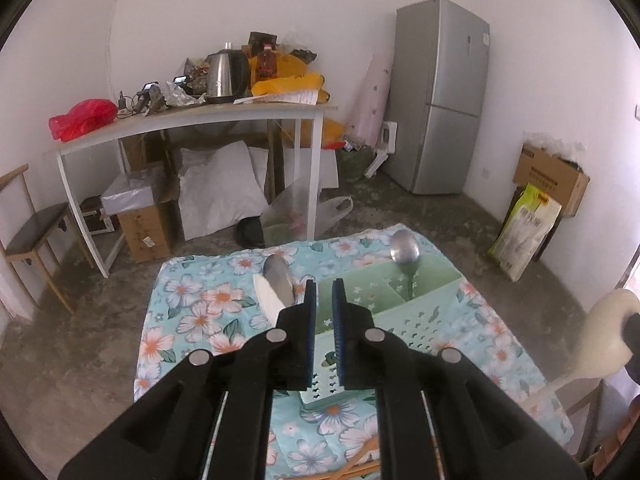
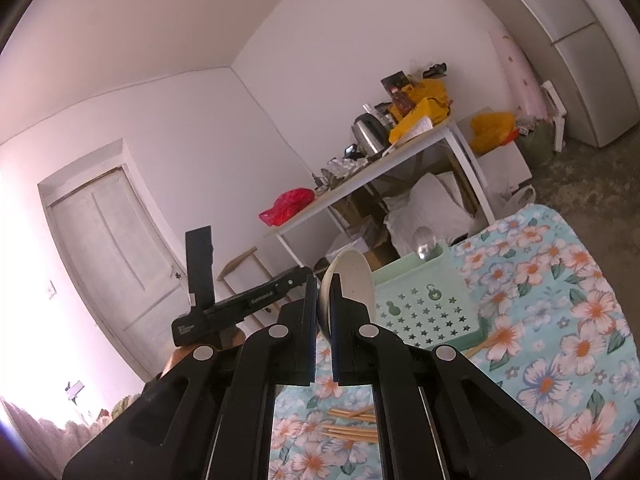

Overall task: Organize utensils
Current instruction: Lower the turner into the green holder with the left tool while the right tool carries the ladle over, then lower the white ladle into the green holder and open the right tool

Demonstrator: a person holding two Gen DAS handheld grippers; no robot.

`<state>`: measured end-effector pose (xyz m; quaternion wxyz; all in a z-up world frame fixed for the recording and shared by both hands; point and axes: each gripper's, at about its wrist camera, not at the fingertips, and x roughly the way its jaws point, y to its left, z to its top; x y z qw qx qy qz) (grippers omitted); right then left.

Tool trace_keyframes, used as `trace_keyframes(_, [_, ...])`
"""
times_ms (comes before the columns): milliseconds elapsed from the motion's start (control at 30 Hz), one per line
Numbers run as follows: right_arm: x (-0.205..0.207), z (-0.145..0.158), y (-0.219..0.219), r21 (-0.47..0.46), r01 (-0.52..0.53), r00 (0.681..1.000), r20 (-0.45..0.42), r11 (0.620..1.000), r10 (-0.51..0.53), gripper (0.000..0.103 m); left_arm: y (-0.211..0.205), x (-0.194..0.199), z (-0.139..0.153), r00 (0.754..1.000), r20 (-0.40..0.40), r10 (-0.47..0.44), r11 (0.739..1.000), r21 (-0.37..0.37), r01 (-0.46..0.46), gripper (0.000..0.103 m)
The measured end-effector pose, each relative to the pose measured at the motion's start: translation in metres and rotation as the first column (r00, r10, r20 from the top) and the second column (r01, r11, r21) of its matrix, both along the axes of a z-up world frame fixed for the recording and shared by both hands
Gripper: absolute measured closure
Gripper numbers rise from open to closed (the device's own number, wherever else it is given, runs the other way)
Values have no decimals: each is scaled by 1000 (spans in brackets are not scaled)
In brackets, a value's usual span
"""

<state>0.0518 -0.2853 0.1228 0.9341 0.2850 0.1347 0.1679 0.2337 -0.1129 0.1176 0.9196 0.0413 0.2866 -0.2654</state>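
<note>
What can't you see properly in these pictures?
- Basket inside: in the left wrist view the left gripper covers the near part. The right wrist view shows only its outer wall.
- Upright metal spoon, handle end: sunk in the basket in both views.
- Chopsticks: partly covered by the gripper arms in both views, so they can't be counted.
- White spoon handle: hidden behind the right gripper in the right wrist view.

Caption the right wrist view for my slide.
Right tool shut on a white spoon beside the green utensil caddy.
</note>
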Motion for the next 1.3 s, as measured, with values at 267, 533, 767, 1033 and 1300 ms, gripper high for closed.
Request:
trace_keyframes(267, [4, 1, 2, -25, 1, 1000, -14, 1000, -1, 99, 37, -29, -13, 1000, 8, 30, 996, -86, -29, 90])
trace_keyframes(533, [11, 9, 6, -34, 3, 999, -39, 999, -4, 99, 70, -66, -29, 998, 13, 67, 992, -108, -66, 65])
trace_keyframes(767, [13, 22, 11, -25, -3, 1000, -8, 1000, 3, 99, 87, -89, -30, 993, 53, 103, 989, -114, -96, 40])
trace_keyframes(1033, [35, 35, 5, 0, -12, 1000, 25, 1000, 12, 99, 97, -99, -31, 986, 99, 133, 984, -135, -119, 14])
trace_keyframes(1300, [74, 53, -22, 77, -13, 994, 111, 997, 4, 99, 102, -100, -36, 980, 130, 152, 978, -162, -130, 6])
